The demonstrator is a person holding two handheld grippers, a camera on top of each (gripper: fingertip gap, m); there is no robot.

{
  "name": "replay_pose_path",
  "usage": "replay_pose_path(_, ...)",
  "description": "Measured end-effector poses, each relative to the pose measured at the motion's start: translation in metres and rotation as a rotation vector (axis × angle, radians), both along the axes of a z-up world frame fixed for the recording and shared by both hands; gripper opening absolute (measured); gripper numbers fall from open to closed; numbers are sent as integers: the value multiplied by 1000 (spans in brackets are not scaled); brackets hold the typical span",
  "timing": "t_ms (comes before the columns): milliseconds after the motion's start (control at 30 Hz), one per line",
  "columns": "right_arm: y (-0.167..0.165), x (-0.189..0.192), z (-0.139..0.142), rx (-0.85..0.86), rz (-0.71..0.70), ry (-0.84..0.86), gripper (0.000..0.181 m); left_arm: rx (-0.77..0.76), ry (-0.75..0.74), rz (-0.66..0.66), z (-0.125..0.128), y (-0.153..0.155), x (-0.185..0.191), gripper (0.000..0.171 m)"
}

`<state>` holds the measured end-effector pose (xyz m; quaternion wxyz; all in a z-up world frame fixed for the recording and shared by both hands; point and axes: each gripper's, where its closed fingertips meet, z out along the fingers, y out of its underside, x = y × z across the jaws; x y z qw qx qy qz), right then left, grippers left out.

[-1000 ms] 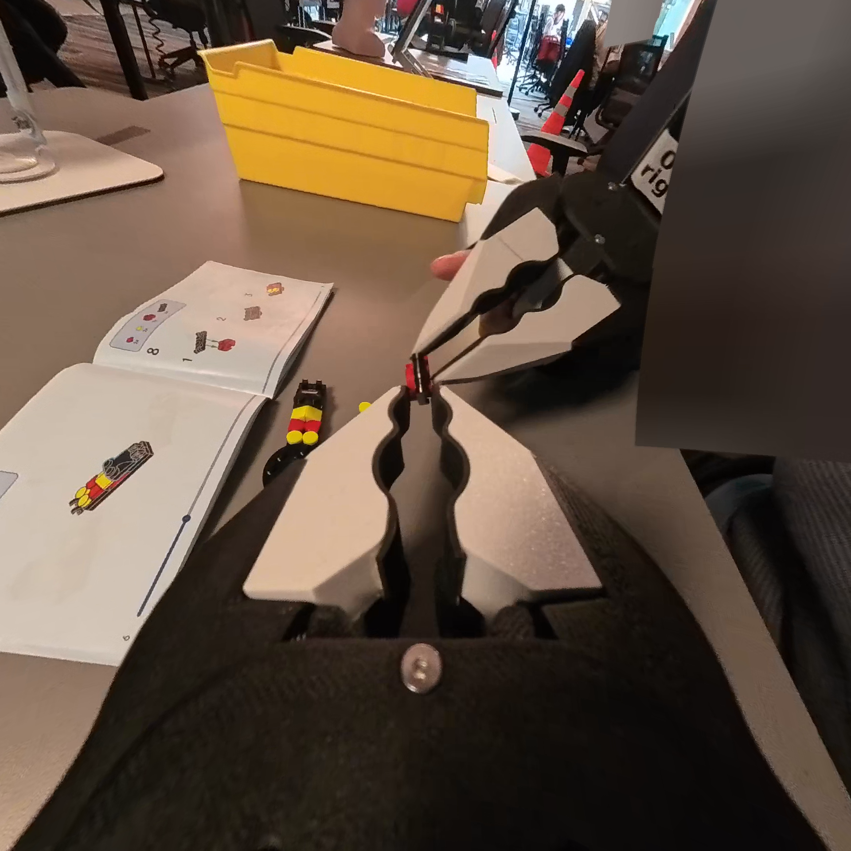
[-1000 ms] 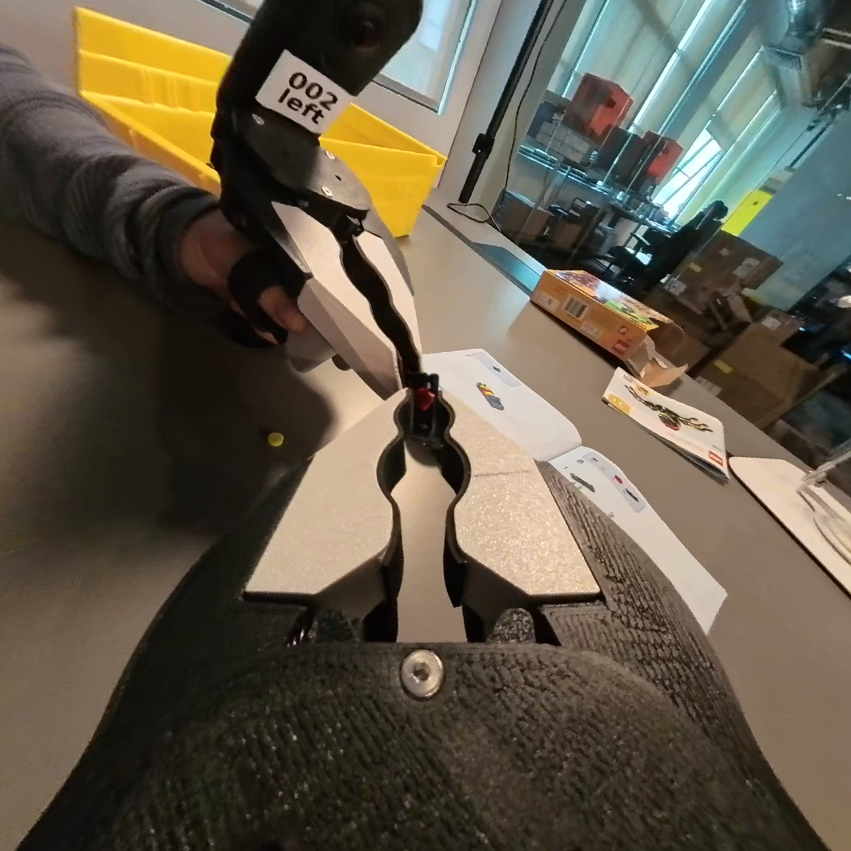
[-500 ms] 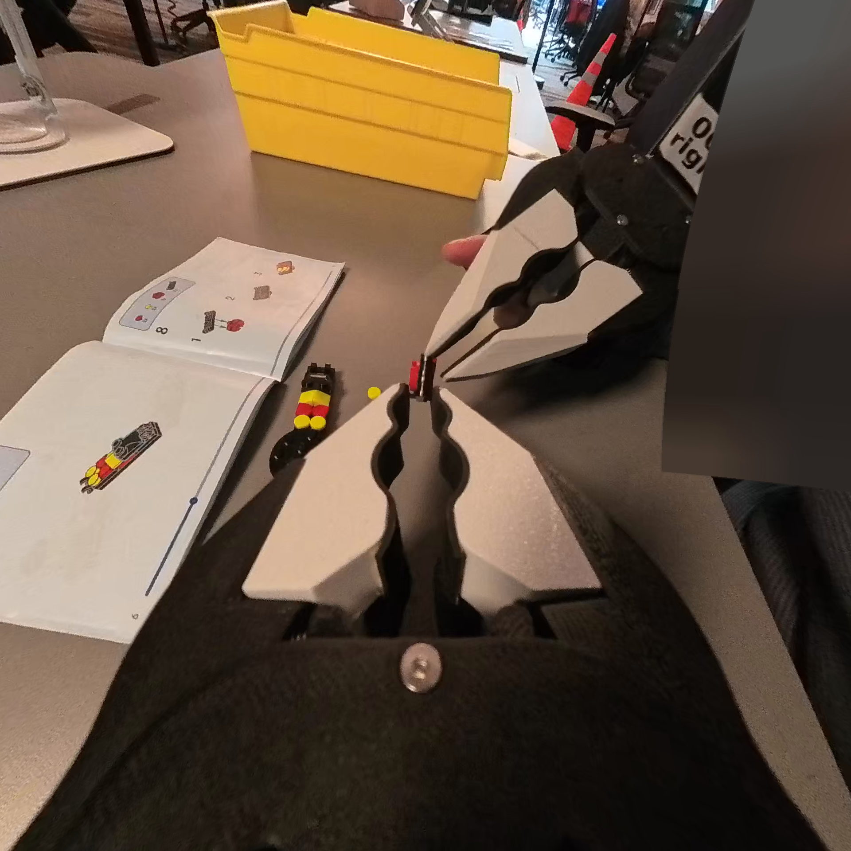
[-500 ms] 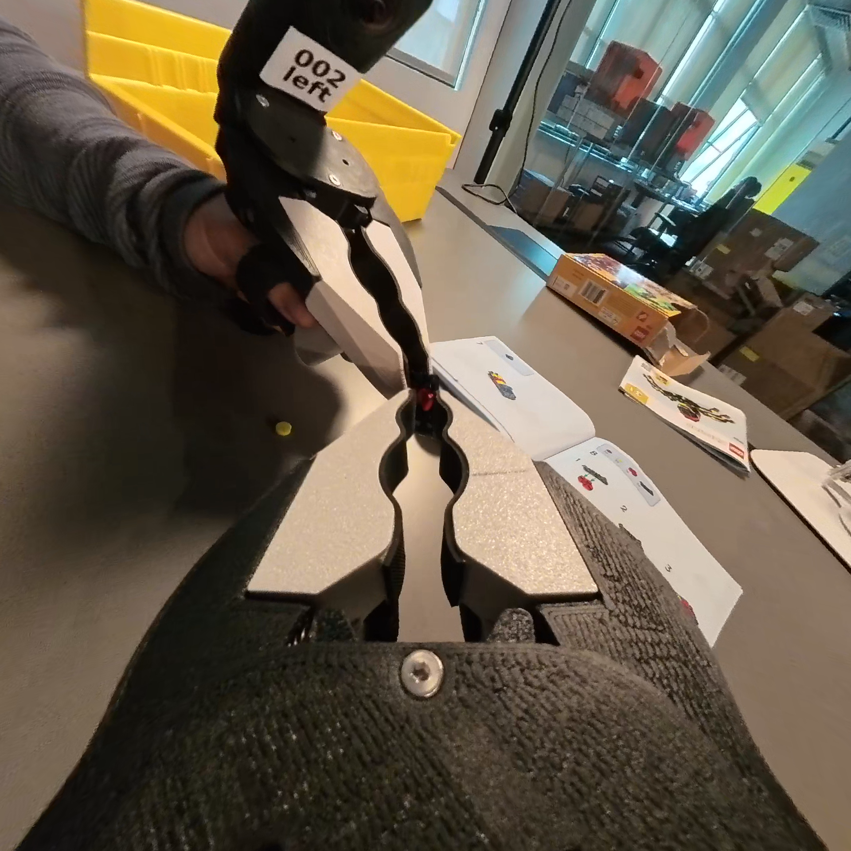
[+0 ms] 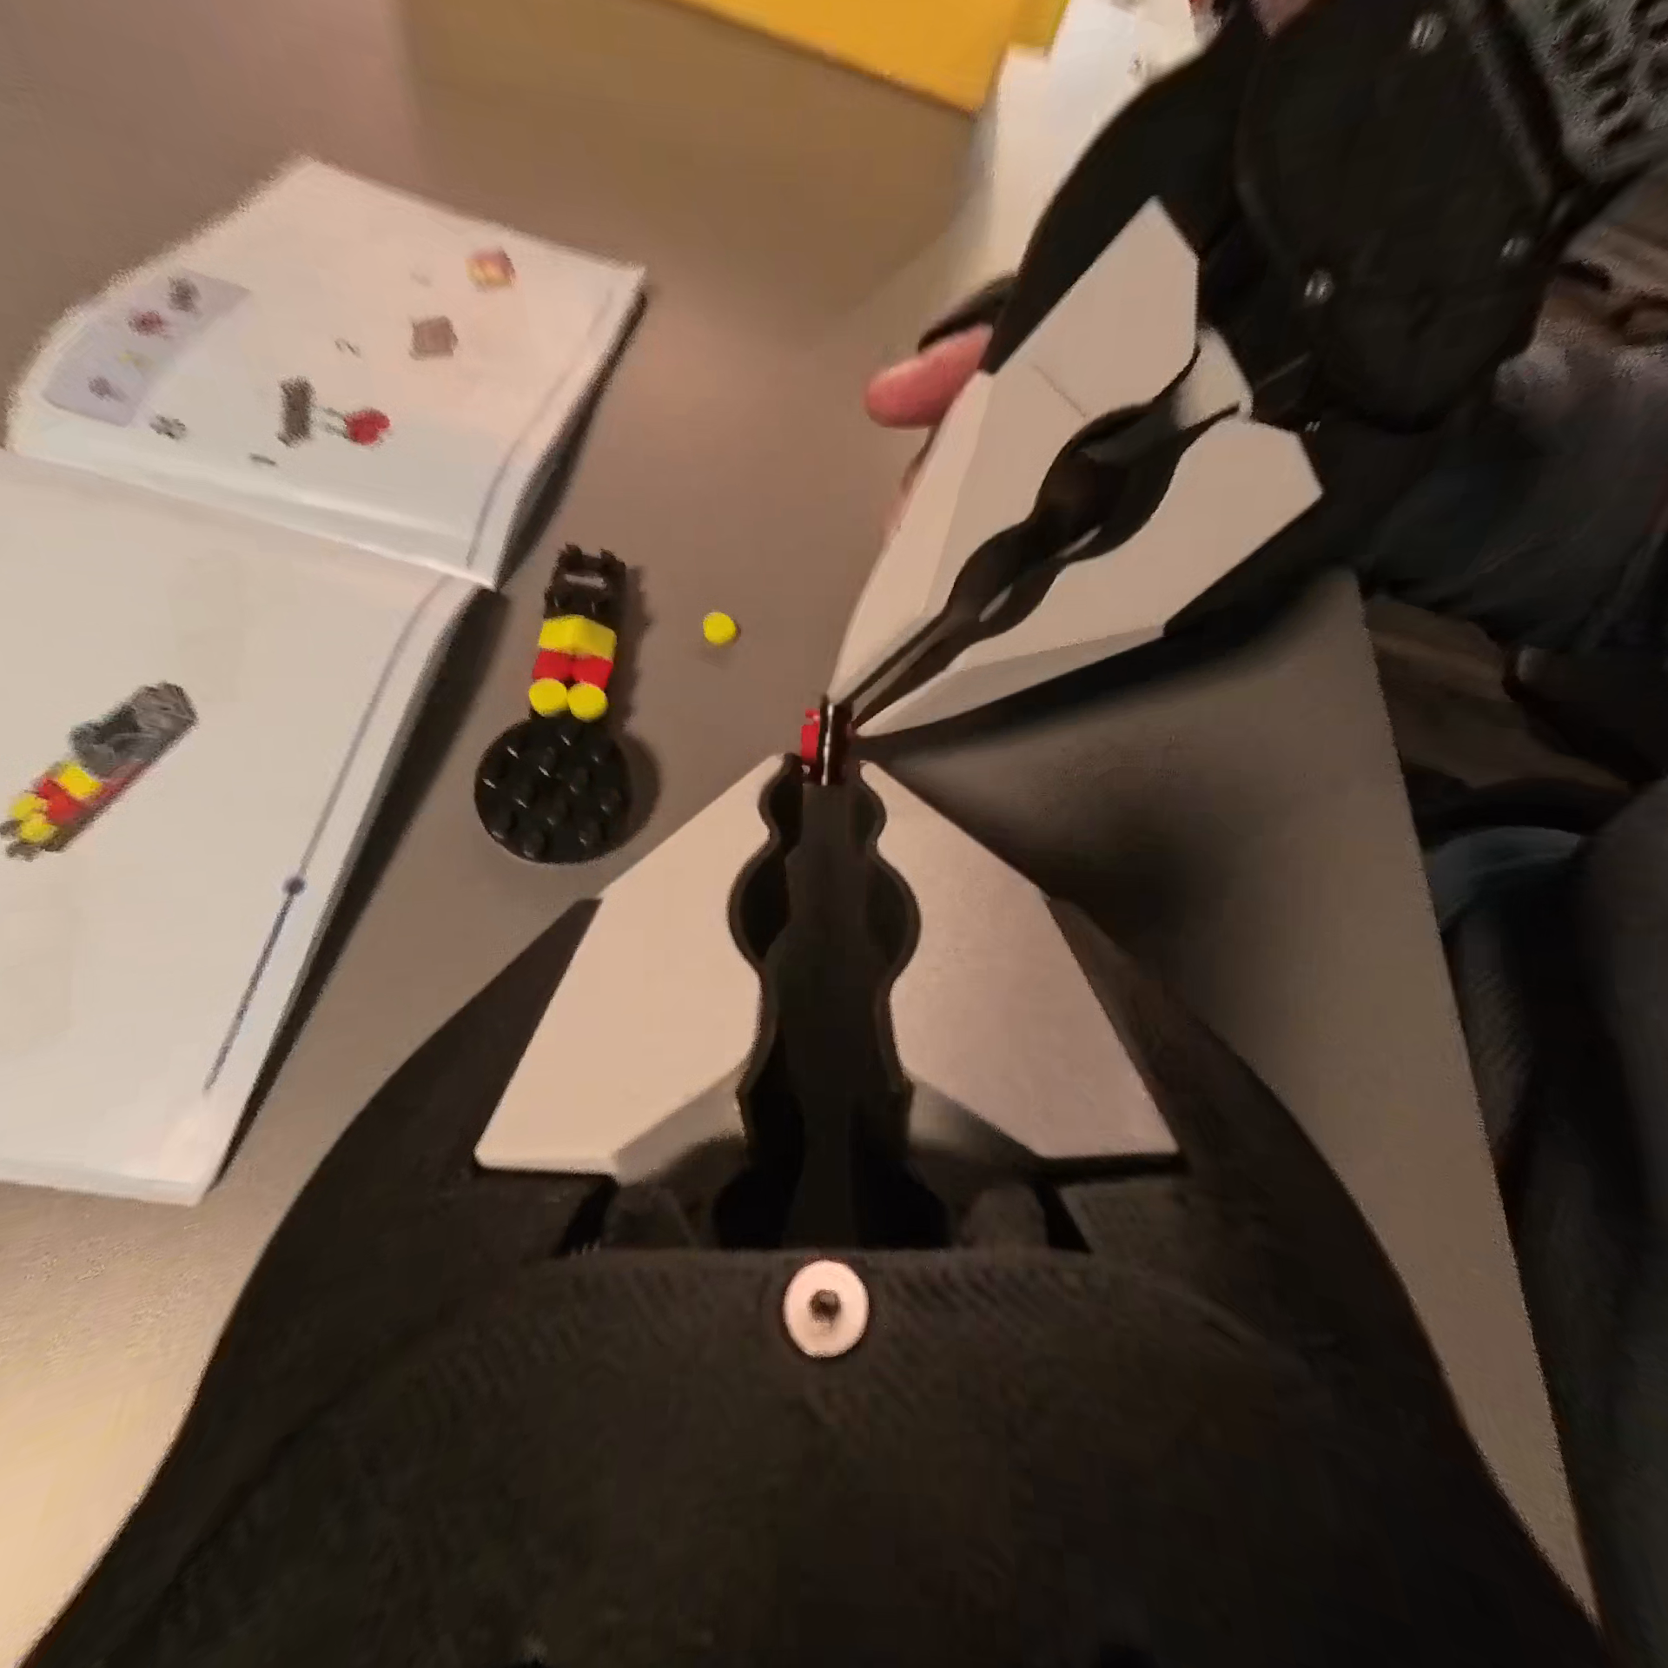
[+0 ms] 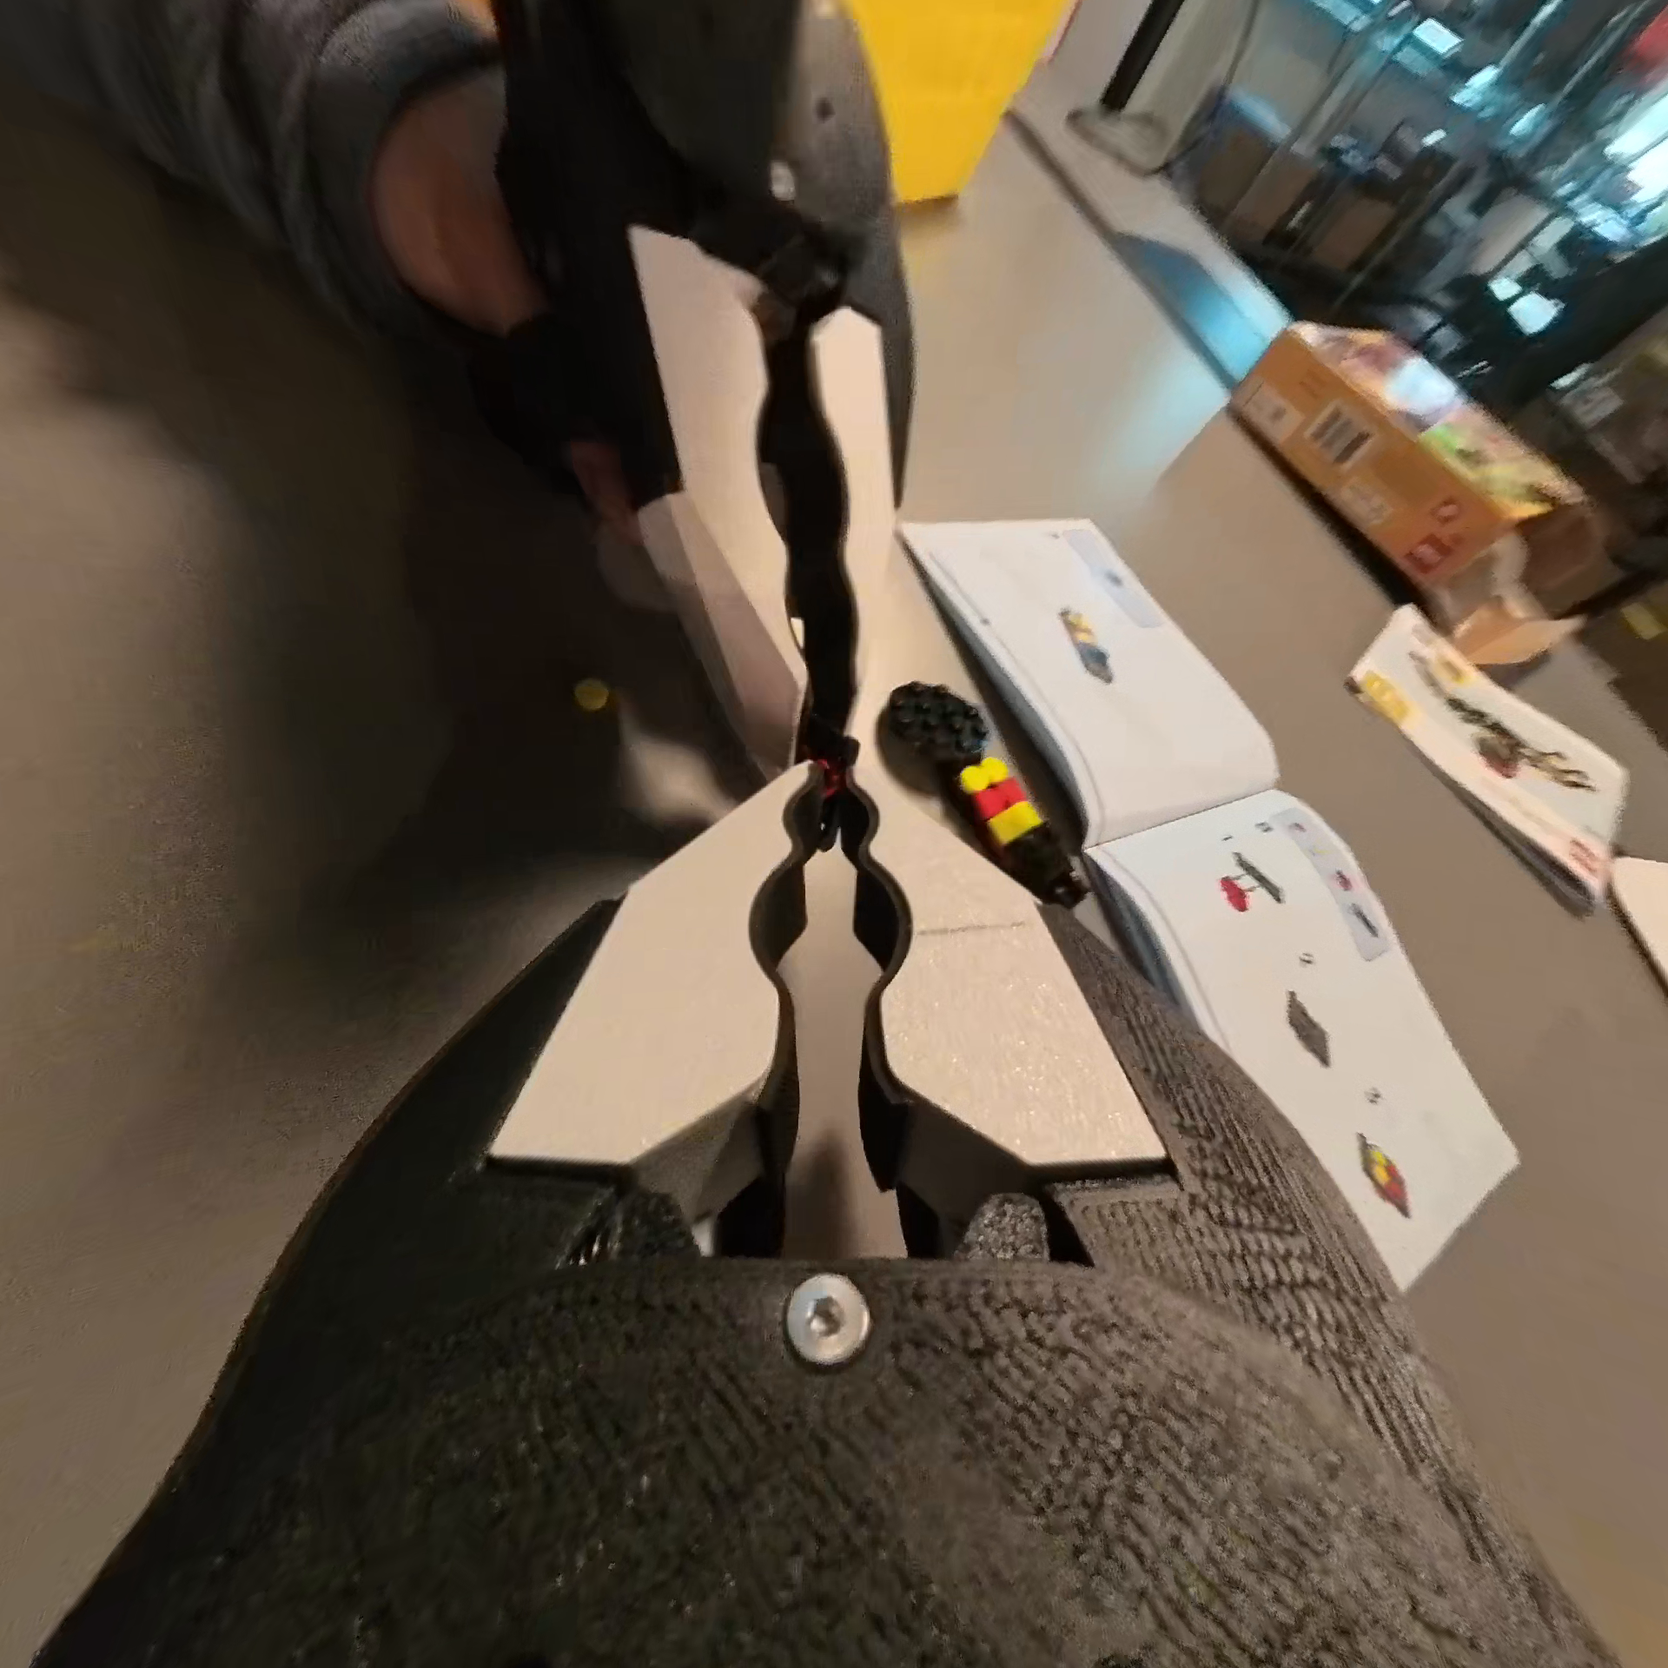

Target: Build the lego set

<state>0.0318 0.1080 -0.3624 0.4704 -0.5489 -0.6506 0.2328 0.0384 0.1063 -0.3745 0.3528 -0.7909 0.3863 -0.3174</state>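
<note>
A small red and black lego piece (image 5: 820,738) is held above the table between both grippers, whose tips meet on it. My left gripper (image 5: 826,769) is shut on it from below. My right gripper (image 5: 850,722) comes in from the upper right, also shut on it. In the right wrist view the piece (image 6: 826,769) sits at my right gripper (image 6: 826,799), with the left gripper (image 6: 823,733) reaching down from above. The partly built model (image 5: 578,645), black with red and yellow bricks on a round black plate, lies on the table to the left; it also shows in the right wrist view (image 6: 1002,803).
An open instruction booklet (image 5: 271,433) lies left of the model, and a loose yellow stud (image 5: 719,627) beside it. A yellow bin (image 6: 939,90) stands at the back. A lego box (image 6: 1408,451) and a second booklet (image 6: 1489,749) lie farther off. A person's hands hold both grippers. The tips of both grippers are at nearly the same place. Left tips and right tips are each some 5 cm from the loose yellow stud (image 5: 719,627).
Both grippers have stayed joined on the small piece while tilting down toward the table. The model has come into the right wrist view. Both views are blurred by motion.
</note>
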Motion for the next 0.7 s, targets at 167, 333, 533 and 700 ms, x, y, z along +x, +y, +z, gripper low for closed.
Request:
replay_pose_path(167, 0, -1, -4, -101, 18, -23, 1, 8, 56, 0, -7, 0, 0, 7)
replay_pose_path(333, -2, 0, -3, -134, 40, -19, 0, 10, 67, -1, -8, -1, 0, 8)
replay_pose_path(533, -21, -2, -17, -136, 140, -115, 0, -2, 107, 21, -14, 2, -2, 8)
replay_pose_path(700, -5, -1, -1, -78, 36, -3, 0, -29, 89, 15, -14, 2, -1, 8)
